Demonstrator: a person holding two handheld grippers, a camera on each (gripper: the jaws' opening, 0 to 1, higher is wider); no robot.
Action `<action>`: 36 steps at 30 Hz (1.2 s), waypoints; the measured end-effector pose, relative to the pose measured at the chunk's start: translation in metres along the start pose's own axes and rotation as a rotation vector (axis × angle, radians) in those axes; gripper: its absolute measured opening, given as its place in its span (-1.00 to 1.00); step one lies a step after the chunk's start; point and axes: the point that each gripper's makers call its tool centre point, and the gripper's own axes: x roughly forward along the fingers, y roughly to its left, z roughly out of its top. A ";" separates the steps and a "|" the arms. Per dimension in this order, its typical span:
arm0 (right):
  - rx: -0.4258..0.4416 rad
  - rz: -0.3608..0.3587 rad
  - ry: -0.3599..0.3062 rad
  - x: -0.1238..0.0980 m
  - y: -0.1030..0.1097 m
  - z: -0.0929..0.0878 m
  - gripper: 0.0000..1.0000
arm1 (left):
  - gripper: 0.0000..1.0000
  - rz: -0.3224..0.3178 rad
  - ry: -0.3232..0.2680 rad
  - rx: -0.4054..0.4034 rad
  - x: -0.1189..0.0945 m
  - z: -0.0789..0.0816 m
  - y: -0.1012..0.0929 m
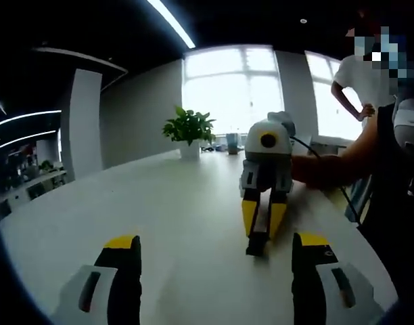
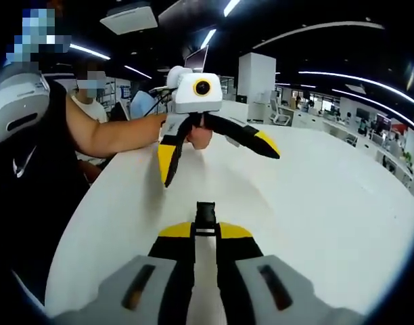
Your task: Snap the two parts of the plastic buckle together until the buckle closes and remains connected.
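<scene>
Buckle piece (image 2: 205,213), small and black, was pinched right at the tips of the right gripper (image 2: 205,227), whose jaws were clamped down on it just above the white counter (image 2: 342,217). From the left gripper view you could see the same thing from the other side: the right gripper (image 1: 260,233) pointing down at the counter (image 1: 166,223) with the dark piece (image 1: 256,245) at its tips. I couldn't tell whether that was one half or both halves, too small and dark. The left gripper (image 2: 217,159) hung over the counter with its jaws spread wide, nothing in them. So I'd say it was at the early stage: one hand had a grip, the other wasn't engaged yet. Next move probably needed the left gripper to get hold of the mating half and line it up straight before pushing until it clicked.
</scene>
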 end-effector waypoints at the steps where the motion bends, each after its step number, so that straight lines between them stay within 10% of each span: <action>1: 0.000 -0.001 0.001 0.000 -0.002 0.002 -0.81 | 0.84 0.007 0.000 -0.002 -0.001 0.000 0.002; 36: -0.009 -0.073 0.016 0.003 -0.061 0.011 -0.80 | 0.90 0.156 -0.002 -0.066 -0.011 -0.002 0.037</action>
